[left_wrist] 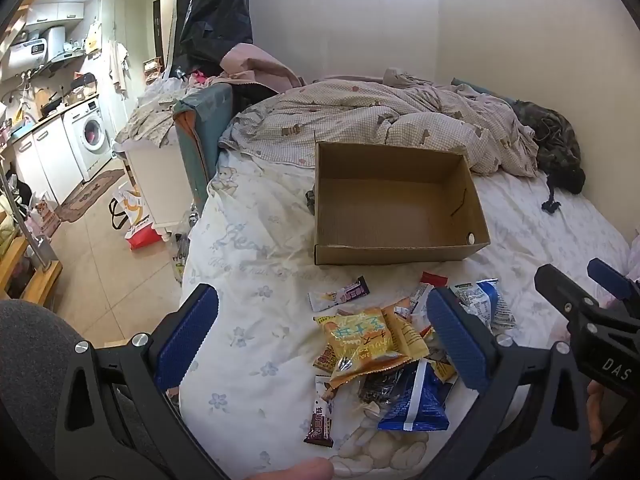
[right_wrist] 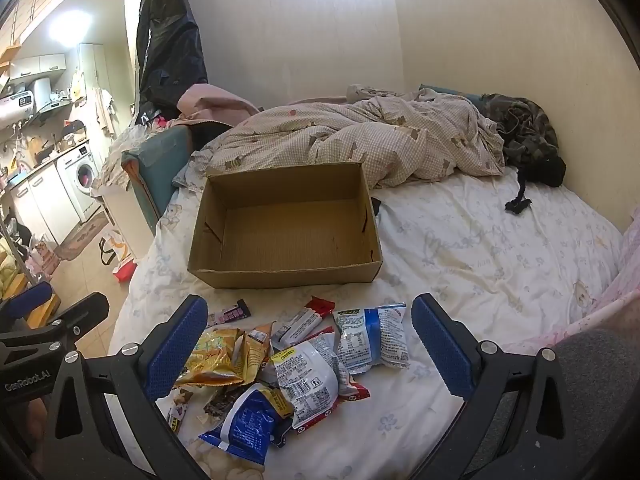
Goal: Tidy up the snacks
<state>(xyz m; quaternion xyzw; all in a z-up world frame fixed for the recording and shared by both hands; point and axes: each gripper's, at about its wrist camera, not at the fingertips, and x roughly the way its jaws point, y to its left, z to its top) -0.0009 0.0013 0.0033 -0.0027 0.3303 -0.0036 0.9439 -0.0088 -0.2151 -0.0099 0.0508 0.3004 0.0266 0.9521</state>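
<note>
A pile of snack packets lies on the white bed sheet: a yellow packet (left_wrist: 362, 340), a blue packet (left_wrist: 416, 404), a white-and-blue packet (right_wrist: 374, 336) and a purple bar (left_wrist: 340, 294). An empty open cardboard box (left_wrist: 394, 204) stands on the bed just beyond the pile; it also shows in the right wrist view (right_wrist: 286, 226). My left gripper (left_wrist: 324, 340) is open above the pile's left part, holding nothing. My right gripper (right_wrist: 308, 344) is open above the pile, holding nothing; it also shows at the right edge of the left wrist view (left_wrist: 576, 280).
A rumpled checked duvet (left_wrist: 380, 120) and dark clothing (left_wrist: 556, 144) lie behind the box against the wall. The bed's left edge drops to a tiled floor (left_wrist: 100, 272) with bags, a white cabinet (left_wrist: 156, 184) and a kitchen with a washing machine (left_wrist: 90, 138).
</note>
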